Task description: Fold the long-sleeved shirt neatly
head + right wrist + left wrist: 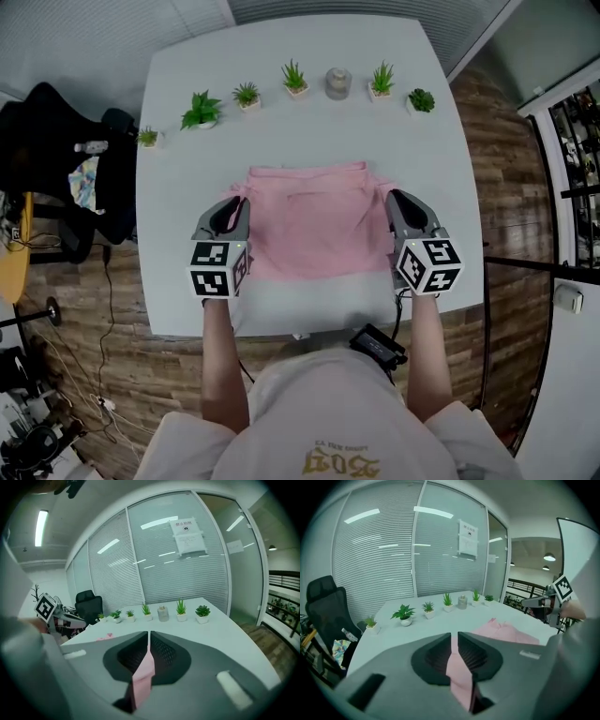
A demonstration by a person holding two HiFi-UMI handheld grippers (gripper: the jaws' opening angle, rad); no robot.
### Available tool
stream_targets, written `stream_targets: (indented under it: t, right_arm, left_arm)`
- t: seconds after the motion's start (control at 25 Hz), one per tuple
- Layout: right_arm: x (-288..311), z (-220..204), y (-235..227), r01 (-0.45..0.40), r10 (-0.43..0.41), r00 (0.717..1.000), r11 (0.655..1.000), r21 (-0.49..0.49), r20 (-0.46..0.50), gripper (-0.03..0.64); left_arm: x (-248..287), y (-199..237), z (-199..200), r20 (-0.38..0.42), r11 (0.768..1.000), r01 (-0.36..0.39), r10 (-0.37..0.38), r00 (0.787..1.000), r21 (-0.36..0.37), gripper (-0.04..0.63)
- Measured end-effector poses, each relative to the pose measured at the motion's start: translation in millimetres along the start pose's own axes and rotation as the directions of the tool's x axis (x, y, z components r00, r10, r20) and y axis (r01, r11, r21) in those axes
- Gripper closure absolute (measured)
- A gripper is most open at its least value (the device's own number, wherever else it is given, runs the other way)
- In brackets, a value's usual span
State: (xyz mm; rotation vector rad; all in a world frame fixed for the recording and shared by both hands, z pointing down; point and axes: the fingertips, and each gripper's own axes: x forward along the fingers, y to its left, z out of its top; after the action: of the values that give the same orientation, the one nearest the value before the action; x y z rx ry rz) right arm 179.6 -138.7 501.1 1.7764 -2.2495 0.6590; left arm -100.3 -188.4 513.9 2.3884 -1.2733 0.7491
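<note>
The pink long-sleeved shirt (pixel 314 220) is laid across the middle of the head view, and its wide body is judged to carry the biggest risk. If the two sides are carried unevenly, the whole fold could be skewed, or the cloth dragged into wrinkles along the worktop (pixel 187 141). Next down, the near hem at lower centre could be left trailing and a crooked crease pressed in. Smallest of all are the pinches. In its own view the left gripper (pixel 234 204) is seen with jaws clamped together on a thin strip of pink cloth, and the right gripper (pixel 401 199) is shown the same way. So little fabric is caught that either edge could be lost to one sharp tug. Now the setting: a glass partition with blinds (pixel 379 559) is spread over the upper left of the left gripper view. Wood-plank floor (pixel 506 206) is seen down the right of the head view, and the pale worktop is framed at centre. A black office chair (pixel 56 159) is parked at the left edge, and a paper notice (pixel 468 537) is stuck high on the glass. A row of small potted plants (pixel 202 111) with a grey jar (pixel 338 82) is lined along the top. A small black device (pixel 378 344) is perched at the near edge.
</note>
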Motion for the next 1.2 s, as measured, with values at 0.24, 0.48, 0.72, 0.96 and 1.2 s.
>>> stream_targets:
  t: [0.24, 0.48, 0.72, 0.96, 1.2]
  right_arm:
    - [-43, 20, 32, -0.017, 0.017, 0.996, 1.000, 0.001, 0.086, 0.598]
    - [-87, 31, 56, -0.044, 0.039, 0.984, 0.999, 0.025, 0.173, 0.604]
    - [-132, 36, 85, -0.039, 0.041, 0.976, 0.999, -0.010, 0.213, 0.604]
    - [-166, 39, 108, -0.045, 0.049, 0.963, 0.999, -0.023, 0.266, 0.604]
    - [-180, 33, 122, -0.042, 0.056, 0.963, 0.997, -0.059, 0.263, 0.604]
  left_arm:
    - [-45, -26, 8, 0.087, 0.999, 0.034, -0.033, 0.996, -0.011, 0.566]
    - [-82, -49, 12, 0.159, 0.998, 0.056, -0.052, 0.986, -0.018, 0.588]
    - [-126, -73, 17, 0.234, 0.995, 0.098, -0.090, 0.968, -0.024, 0.588]
    - [-157, -94, 20, 0.286, 0.992, 0.123, -0.113, 0.951, -0.016, 0.589]
    - [-173, -96, 18, 0.304, 0.992, 0.122, -0.104, 0.947, -0.042, 0.589]
